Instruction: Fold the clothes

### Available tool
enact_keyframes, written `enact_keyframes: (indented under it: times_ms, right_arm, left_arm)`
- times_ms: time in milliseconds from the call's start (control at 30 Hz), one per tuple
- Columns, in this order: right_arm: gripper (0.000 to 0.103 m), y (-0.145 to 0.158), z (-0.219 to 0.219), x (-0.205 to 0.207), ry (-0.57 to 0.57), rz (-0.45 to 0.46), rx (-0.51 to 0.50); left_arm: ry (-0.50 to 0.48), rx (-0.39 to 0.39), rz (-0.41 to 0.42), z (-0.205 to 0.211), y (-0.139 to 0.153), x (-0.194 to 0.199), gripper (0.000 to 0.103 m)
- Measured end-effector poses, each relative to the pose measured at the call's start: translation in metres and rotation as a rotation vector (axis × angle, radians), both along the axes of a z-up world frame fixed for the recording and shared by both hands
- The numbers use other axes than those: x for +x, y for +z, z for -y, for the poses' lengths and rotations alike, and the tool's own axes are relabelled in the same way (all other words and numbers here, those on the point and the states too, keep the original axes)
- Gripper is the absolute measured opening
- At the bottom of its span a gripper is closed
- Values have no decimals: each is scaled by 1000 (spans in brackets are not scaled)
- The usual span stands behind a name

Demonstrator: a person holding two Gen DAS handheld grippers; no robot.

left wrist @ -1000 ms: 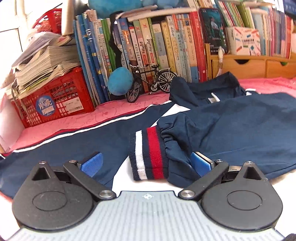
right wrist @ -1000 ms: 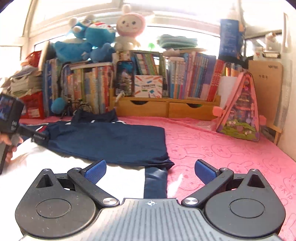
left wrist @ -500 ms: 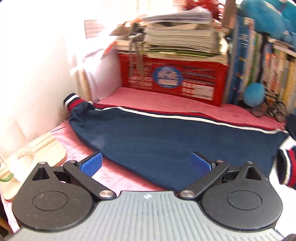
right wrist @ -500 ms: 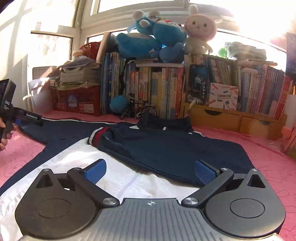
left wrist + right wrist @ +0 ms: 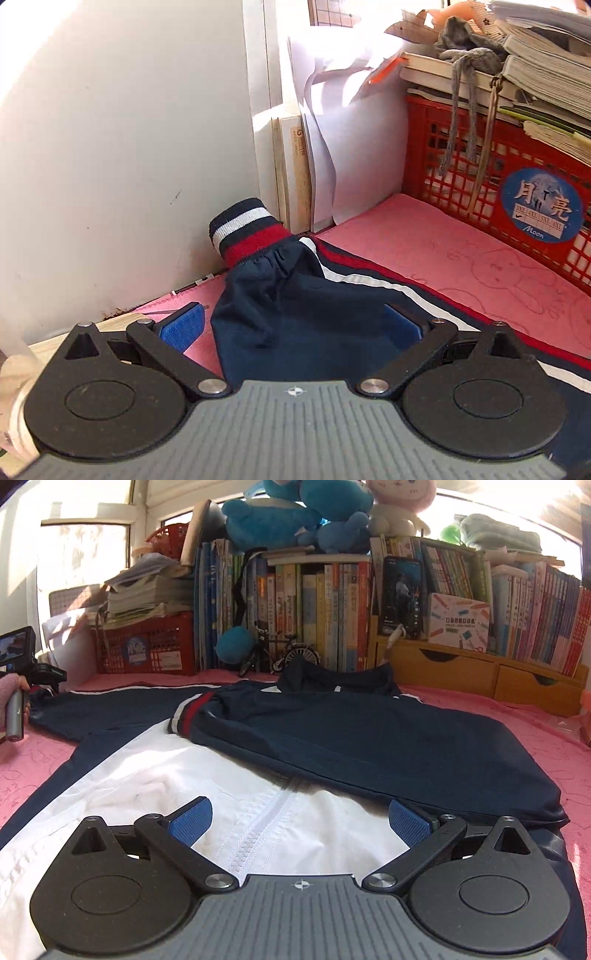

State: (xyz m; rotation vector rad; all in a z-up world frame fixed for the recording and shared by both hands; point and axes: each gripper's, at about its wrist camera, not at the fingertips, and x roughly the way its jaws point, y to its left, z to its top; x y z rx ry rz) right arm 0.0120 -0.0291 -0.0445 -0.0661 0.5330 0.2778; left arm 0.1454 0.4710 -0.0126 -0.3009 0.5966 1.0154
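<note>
A navy and white zip jacket lies flat on the pink cloth. One sleeve is folded across its front, striped cuff on the white panel. The other sleeve stretches out to the left, its red, white and navy cuff leaning against the white wall. My left gripper is open, its blue pads on either side of that sleeve's end. My right gripper is open low over the white front by the zip. The left gripper with a hand shows at the far left.
A red crate under stacked papers stands right of the sleeve cuff, the wall close on the left. Books, plush toys, a model bicycle and wooden drawers line the back. Pink cloth is bare at right.
My left gripper has swung left along the outstretched sleeve to its cuff by the wall. My right gripper has moved left and lower over the white front.
</note>
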Motion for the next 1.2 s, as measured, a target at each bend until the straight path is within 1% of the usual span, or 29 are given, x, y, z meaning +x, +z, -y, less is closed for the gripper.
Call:
enact_keyframes:
  times_ms: [100,167,200,233,267,300,333,400,467,533,633,700,733,800,867,933,1033,1067,1167,1200]
  right_arm:
    - [103,-2,-5,3,10,-26,-31]
    - [103,-4,-7,5,21,-47,-37]
    - [103,-5,-6,6,21,-54,-31]
    - [103,-5,-2,6,10,-57,-11]
    - [103,-4,2,6,0,-60,10]
    - [103,-4,6,6,-10,-62,31]
    - [103,-4,10,5,-20,-65,51]
    - [103,-4,19,5,-40,-70,92]
    - [103,-4,27,5,-60,-75,133]
    - [103,-4,35,5,-80,-80,175]
    - [103,-3,48,5,-110,-88,236]
    - [103,-3,56,5,-130,-93,278]
    - [103,-3,60,4,-140,-96,298]
    - [103,-3,69,4,-160,-101,339]
    - [103,-2,77,4,-180,-106,380]
    - [103,-2,85,4,-200,-111,422]
    - [103,-1,97,4,-226,-115,474]
    - [103,1,97,5,-223,-107,470]
    - [103,6,100,6,-216,-83,459]
    - [103,8,98,8,-207,-76,446]
  left_arm:
    - [17,-52,16,-19,-8,9,98]
    - [34,-62,34,-27,-11,10,94]
    - [38,-66,45,-30,-12,10,83]
    - [38,-71,59,-30,-13,8,58]
    - [41,-68,75,-27,-11,5,42]
    - [40,-63,91,-24,-9,1,21]
    - [18,-44,112,-16,-5,-2,13]
    - [-29,-1,156,1,4,-8,12]
    - [-110,91,214,32,20,-17,12]
    - [-222,175,264,72,38,-25,11]
    - [-421,286,350,150,68,-39,11]
    - [-572,341,380,209,80,-47,11]
    - [-655,338,385,237,82,-49,11]
    - [-829,246,378,285,81,-52,14]
    - [-1011,81,328,325,66,-44,19]
    - [-1155,-54,253,355,48,-42,20]
    - [-1229,-162,159,382,25,-45,22]
    - [-1220,-154,158,383,24,-49,24]
    - [-1218,-123,185,381,26,-70,38]
    - [-1218,-102,204,377,29,-79,53]
